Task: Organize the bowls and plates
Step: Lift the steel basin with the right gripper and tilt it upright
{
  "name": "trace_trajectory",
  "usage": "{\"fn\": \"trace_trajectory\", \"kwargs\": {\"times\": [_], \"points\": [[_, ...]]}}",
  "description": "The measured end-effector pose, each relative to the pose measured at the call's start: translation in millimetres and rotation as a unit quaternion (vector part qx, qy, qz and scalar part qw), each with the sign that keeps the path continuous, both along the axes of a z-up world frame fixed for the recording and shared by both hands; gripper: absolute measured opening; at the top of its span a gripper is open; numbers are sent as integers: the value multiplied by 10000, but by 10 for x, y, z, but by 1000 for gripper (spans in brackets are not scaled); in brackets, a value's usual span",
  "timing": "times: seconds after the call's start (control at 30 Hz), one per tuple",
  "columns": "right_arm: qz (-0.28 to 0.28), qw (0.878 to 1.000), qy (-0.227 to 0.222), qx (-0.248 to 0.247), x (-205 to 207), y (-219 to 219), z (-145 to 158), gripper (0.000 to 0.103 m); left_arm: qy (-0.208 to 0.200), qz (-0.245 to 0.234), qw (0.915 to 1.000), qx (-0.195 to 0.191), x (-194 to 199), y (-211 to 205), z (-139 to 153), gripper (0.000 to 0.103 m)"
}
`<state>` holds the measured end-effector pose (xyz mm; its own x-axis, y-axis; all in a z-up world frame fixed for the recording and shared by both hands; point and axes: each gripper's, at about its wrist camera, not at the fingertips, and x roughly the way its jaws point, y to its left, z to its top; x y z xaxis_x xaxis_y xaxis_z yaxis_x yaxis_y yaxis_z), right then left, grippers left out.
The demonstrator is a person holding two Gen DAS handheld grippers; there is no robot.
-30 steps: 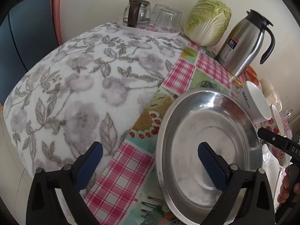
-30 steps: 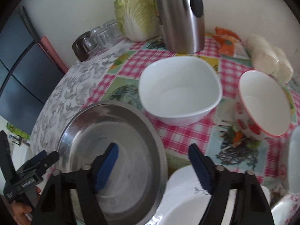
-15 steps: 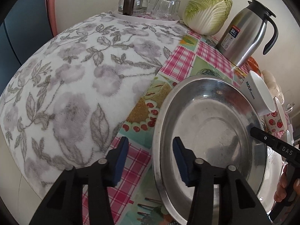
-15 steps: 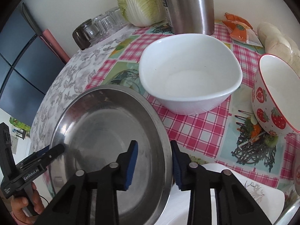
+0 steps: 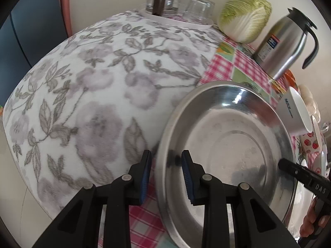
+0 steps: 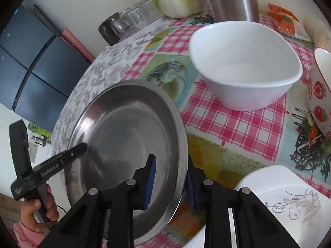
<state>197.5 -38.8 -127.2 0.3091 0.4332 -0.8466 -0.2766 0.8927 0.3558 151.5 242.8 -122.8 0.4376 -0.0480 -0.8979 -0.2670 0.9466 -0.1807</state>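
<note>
Two pairs of black tongs with blue pads grip one steel plate [image 5: 231, 144] at opposite sides of its rim. The left tongs [image 5: 166, 175] straddle the plate's left edge, one pad outside and one inside the dish; their jaws have just been closing and stand narrow on the rim. The right tongs [image 6: 170, 180] straddle the right edge in the same way, jaws also just closing, narrow on the rim. The plate appears tilted, with its right edge raised, above a bench [image 6: 238, 124] covered in pink check oilcloth with fruit pictures. The plate's left part overlaps a grey floral cloth [image 5: 82, 95] that covers the left of the bench.

Beyond the plate, near it, stands a white bowl [image 6: 246, 68]. A strawberry-patterned bowl [image 6: 319, 95] sits at the right edge, just beside the white one. A white square plate [image 6: 279, 204] with a grey scroll design lies at lower right, under the right tongs.

Along the wall stand upturned glasses [image 5: 182, 6] on a tray, a napa cabbage [image 5: 246, 16] and a steel jug [image 5: 285, 45] with a black handle. A hand [image 6: 41, 208] with a pink sleeve holds the left tongs' handle.
</note>
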Motion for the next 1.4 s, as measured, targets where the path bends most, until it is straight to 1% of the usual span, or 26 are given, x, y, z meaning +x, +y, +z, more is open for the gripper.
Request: {"fn": "trace_trajectory", "kwargs": {"times": [0.1, 0.13, 0.17, 0.2, 0.27, 0.37, 0.47, 0.6, 0.77, 0.87, 0.93, 1.03, 1.1, 1.27, 1.33, 1.4], "points": [[-11, 10000, -24, -69, -23, 30, -7, 27, -4, -1, 10000, -88, -1, 40, -1, 29], [-37, 10000, -30, -82, -26, 28, -11, 24, 0, -5, 10000, -64, -4, 34, 4, 28], [-73, 9999, -26, -71, -32, 19, -15, 19, 5, -4, 10000, -37, -7, 26, 11, 24], [-106, 9999, 9, -56, -33, 7, -24, 16, 2, -5, 10000, -9, -11, 18, 26, 21], [-146, 9999, 50, -71, -36, -9, -28, 12, -19, -51, 10000, 38, -18, 0, 58, 20], [-145, 9998, 81, -89, -63, -22, -12, 12, -88, -133, 9998, 104, -47, -22, 128, 19], [-135, 9999, 15, -20, -116, -50, 59, 12, -212, -191, 9993, 238, -81, -50, 260, 19], [-200, 9997, -138, 83, -200, -123, 230, 12, -349, -229, 9987, 281, -112, -111, 461, 19], [-356, 9987, -294, 206, -312, -293, 484, 12, -611, -338, 9968, 377, -120, -288, 797, 19], [-557, 9972, -381, 336, -394, -484, 643, 12, -811, -478, 9950, 332, -98, -461, 1032, 19], [-691, 9955, -541, 348, -474, -639, 773, 12, -930, -597, 9933, 344, -86, -619, 1171, 19], [-924, 9922, -766, 328, -595, -867, 942, 12, -1144, -797, 9895, 387, -78, -906, 1369, 19], [-1110, 9896, -832, 391, -679, -1070, 1005, 12, -1276, -904, 9871, 350, -78, -1100, 1473, 19], [-1527, 9828, -991, 305, -914, -1488, 1100, 13, -1361, -1180, 9835, 156, -94, -1544, 1576, 19], [-1696, 9801, -1015, 205, -995, -1632, 1105, 14, -1394, -1299, 9817, 36, -122, -1709, 1567, 19], [-1795, 9789, -972, 133, -1082, -1749, 1067, 15, -1374, -1364, 9811, 32, -151, -1870, 1517, 19]]}}
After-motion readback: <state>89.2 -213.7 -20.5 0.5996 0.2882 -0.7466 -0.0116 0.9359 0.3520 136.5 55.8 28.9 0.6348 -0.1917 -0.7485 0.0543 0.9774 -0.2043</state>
